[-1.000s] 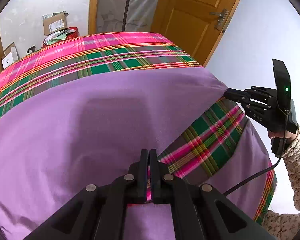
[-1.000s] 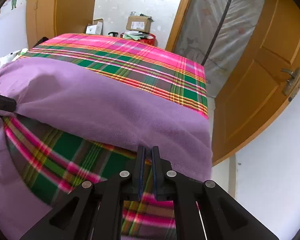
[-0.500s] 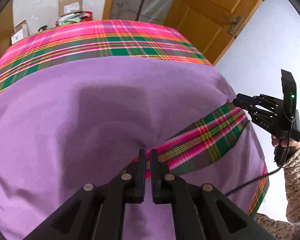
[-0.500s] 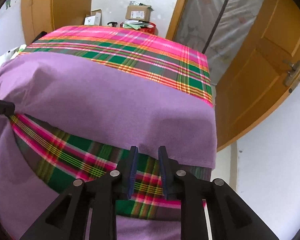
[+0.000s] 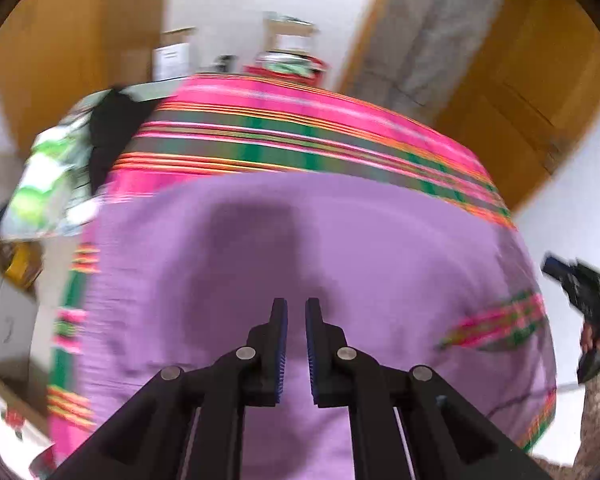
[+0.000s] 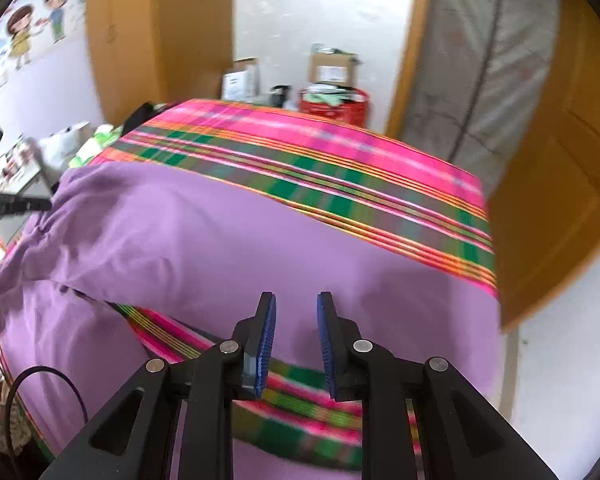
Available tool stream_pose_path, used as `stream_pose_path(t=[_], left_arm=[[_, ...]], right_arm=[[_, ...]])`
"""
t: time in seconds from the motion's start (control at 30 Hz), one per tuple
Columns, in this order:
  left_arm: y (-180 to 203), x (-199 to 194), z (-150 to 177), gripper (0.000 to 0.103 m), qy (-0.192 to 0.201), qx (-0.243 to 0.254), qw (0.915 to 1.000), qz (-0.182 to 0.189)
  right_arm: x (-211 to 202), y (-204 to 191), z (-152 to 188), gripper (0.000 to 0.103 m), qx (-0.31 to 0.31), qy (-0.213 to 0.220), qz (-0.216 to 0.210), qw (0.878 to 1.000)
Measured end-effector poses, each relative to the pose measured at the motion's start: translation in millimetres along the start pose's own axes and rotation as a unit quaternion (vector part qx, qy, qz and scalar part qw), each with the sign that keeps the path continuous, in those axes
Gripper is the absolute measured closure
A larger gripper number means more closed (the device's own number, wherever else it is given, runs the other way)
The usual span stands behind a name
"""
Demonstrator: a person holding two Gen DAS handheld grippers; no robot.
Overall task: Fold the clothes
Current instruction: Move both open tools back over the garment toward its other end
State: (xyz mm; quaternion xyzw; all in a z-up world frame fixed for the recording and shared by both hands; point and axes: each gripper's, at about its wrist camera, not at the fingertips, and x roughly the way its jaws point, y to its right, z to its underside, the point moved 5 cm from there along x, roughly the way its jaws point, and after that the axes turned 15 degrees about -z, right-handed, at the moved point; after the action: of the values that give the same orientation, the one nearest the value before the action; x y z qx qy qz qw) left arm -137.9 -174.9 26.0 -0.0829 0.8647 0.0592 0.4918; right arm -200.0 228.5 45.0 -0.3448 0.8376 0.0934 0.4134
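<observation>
While both tongs [image 5: 296,308] [image 6: 296,304] gape empty, left opening, purple cloth [image 6: 220,248] covers plaid bed [image 6: 300,152], wooden door [image 6: 560,200] beyond.

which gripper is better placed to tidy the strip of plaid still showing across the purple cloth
Right, probably. The right hand-held gripper hangs open just above the plaid strip across the purple cloth. The left hand-held gripper, jaws opening and empty, sits over plain purple, off to the side of the strip.

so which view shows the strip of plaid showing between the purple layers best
The right wrist view: the plaid strip runs wide under the right gripper, between the purple cloth layers. The left wrist view shows only a small blurred sliver near the right edge.
</observation>
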Motion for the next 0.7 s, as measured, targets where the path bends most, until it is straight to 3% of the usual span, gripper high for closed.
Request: stream_pose_path(t=[0.17,0.53,0.6,0.7], left_arm=[[-54,16,-16,0.086,-0.009,-0.048,0.9972,-0.056],[-77,55,-44,0.086,-0.018,-0.023,0.9930,-0.115],[-83,60,-50,0.086,-0.008,-0.023,0.9914,-0.128],[-84,65,-57,0.086,0.019,0.000,0.9881,-0.152]], right_arm=[[52,-35,-23,0.081,-0.017,-0.020,-0.046,0.999],[115,-85,-45,0.081,-0.052,-0.053,-0.106,0.992],[123,-90,-48,0.079,-0.064,-0.060,-0.106,0.991],[138,-92,-60,0.065,-0.081,-0.063,-0.096,0.990]])
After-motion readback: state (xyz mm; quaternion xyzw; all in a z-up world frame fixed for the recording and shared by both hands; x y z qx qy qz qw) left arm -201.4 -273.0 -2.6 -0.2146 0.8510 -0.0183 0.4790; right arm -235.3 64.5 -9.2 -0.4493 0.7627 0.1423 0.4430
